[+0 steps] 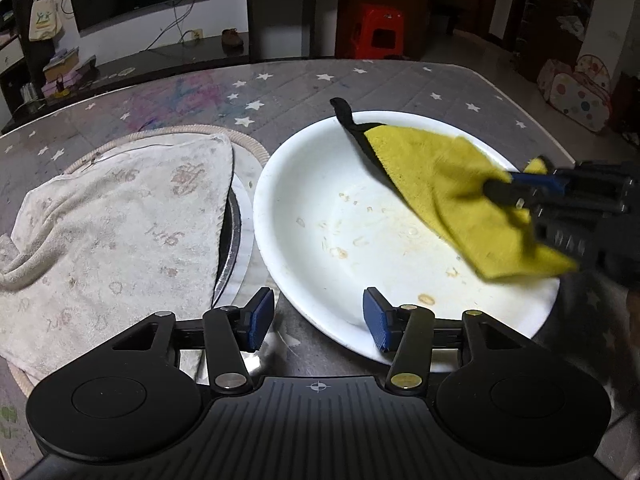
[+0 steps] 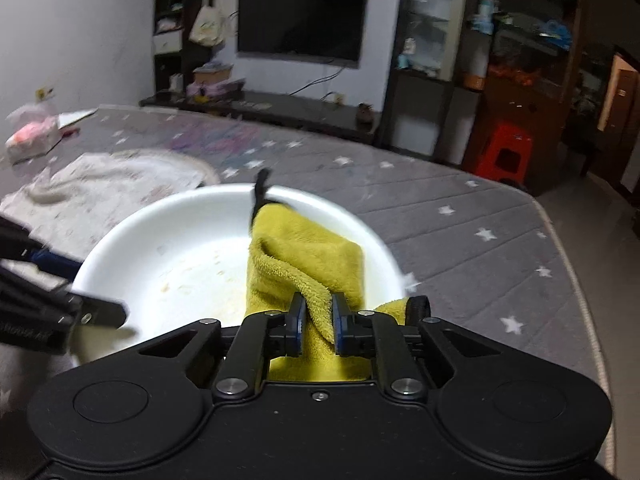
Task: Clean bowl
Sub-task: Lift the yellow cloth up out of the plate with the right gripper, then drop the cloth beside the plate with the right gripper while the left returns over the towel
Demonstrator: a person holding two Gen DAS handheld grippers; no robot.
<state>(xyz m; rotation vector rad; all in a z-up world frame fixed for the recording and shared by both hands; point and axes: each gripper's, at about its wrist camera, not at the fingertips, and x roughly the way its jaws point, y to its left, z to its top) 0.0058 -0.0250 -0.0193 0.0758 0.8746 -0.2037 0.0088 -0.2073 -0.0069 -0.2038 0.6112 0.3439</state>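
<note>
A pale, patterned towel (image 1: 116, 216) lies crumpled over a round woven mat (image 1: 248, 144) on the left side of a table covered in grey cloth with white stars (image 1: 400, 84). Just right of it sits the white bowl (image 1: 304, 184), wide and shallow, its floor dotted with brownish food smears (image 1: 340, 252).

The left gripper (image 1: 319, 314) hangs at the bowl's near rim with its 2 blue-padded fingers spread wide and nothing between them; the right finger is over the rim, the left over the table beside the towel.

On the right half of the bowl, a yellow cloth (image 1: 448, 188) with a black edge and a black loop drapes across the inside, its far corner reaching the far rim. The right gripper (image 2: 319, 322) is clamped on a fold of this cloth (image 2: 308, 260), its 2 blue pads pressed close on either side of the fabric, with the cloth trailing forward into the bowl (image 2: 168, 240). The right wrist view is blurred.

Far behind the table, a dark television (image 2: 302, 20) hangs on the wall, and a red plastic stool (image 1: 378, 32) stands on the floor to the right.
</note>
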